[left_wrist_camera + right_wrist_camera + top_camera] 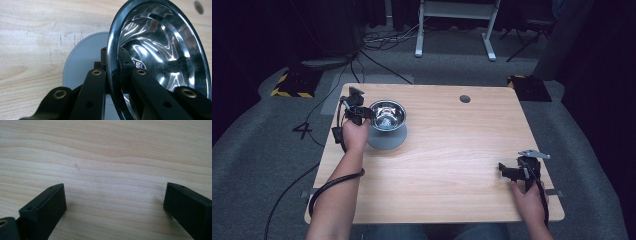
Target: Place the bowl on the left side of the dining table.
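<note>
A shiny steel bowl point(387, 115) is held over a flat grey disc point(387, 139) at the table's left rear. My left gripper point(360, 114) is shut on the bowl's left rim. In the left gripper view the bowl point(162, 55) stands tilted on edge, its rim point(113, 62) pinched between the two black jaws, with the grey disc point(82, 60) lying on the wood behind it. My right gripper point(508, 171) rests low near the table's front right corner. In the right gripper view its jaws stand wide apart point(115, 200) over bare wood, with nothing between them.
The wooden table point(452, 150) has a round cable hole point(465, 98) near its far edge. Beyond the table lie grey carpet, cables and a white desk frame point(454, 25). Yellow-black striped blocks point(292, 85) sit on the floor at both far corners.
</note>
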`<state>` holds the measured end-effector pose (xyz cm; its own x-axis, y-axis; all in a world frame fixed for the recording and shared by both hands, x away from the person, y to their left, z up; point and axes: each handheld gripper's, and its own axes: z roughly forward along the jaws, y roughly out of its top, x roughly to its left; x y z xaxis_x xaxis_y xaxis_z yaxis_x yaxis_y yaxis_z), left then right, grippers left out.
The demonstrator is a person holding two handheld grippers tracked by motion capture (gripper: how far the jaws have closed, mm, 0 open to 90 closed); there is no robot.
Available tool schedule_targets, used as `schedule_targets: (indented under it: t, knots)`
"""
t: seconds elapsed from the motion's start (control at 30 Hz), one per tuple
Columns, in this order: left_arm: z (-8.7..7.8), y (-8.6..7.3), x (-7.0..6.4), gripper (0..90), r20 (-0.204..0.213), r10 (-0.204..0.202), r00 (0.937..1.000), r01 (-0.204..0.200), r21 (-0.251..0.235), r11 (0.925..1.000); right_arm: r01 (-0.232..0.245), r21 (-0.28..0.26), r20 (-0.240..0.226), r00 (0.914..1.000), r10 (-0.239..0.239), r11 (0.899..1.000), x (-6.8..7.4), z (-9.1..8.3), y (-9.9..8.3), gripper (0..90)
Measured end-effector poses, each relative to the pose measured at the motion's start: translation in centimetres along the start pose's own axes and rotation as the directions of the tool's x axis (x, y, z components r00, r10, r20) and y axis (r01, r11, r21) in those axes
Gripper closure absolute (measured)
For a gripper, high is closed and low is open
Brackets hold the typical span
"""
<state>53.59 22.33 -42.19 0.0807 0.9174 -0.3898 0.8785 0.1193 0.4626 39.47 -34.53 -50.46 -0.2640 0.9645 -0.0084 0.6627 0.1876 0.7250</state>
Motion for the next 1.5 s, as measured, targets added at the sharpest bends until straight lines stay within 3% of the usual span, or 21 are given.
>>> schedule_targets:
  t: [0.37,0.4,0.5,0.53,0.67,0.93,1.23,1.43,1.5]
  knots:
    - [1.7,-0.4,0.6,85.8,-0.036,-0.007,0.9993,0.008,0.046,0.9989,0.000,0.000,0.000,1.0000,0.000,1.000,0.0,0.0,0.0,4.2]
    - [2.0,-0.4,0.8,85.6,-0.049,-0.025,0.9985,0.027,0.045,0.9986,-0.001,0.000,0.000,1.0000,0.001,1.000,0.0,0.0,0.0,4.2]
    - [2.2,-0.5,1.0,85.7,-0.049,-0.028,0.9984,0.030,0.055,0.9980,-0.001,0.000,0.000,1.0000,0.001,1.000,0.0,0.0,0.0,4.2]
    - [2.3,-0.5,1.1,85.7,-0.032,-0.030,0.9990,0.032,0.059,0.9977,-0.002,0.001,0.000,1.0000,0.002,1.000,0.0,0.0,0.0,4.2]
    - [2.6,-0.5,1.0,85.6,-0.060,-0.015,0.9981,0.019,0.074,0.9971,0.000,0.000,0.000,1.0000,0.000,1.000,0.0,0.0,0.0,4.2]
    - [2.9,-0.7,1.2,85.6,-0.042,-0.040,0.9983,0.043,0.084,0.9956,0.000,0.000,0.000,1.0000,0.000,1.000,0.0,0.0,0.0,4.3]
    - [2.9,-0.9,1.3,85.5,-0.051,-0.021,0.9985,0.025,0.095,0.9952,0.000,0.000,0.000,1.0000,0.000,1.000,0.0,0.0,0.0,4.2]
    - [2.8,-1.1,1.3,69.6,-0.118,-0.003,0.9930,0.012,0.079,0.9968,-0.001,0.000,0.000,1.0000,0.001,1.000,0.0,0.0,0.0,4.2]
    - [2.7,-1.1,1.5,62.1,-0.108,-0.010,0.9941,0.017,0.068,0.9975,0.000,0.000,0.000,1.0000,0.000,1.000,0.0,0.0,0.0,4.2]
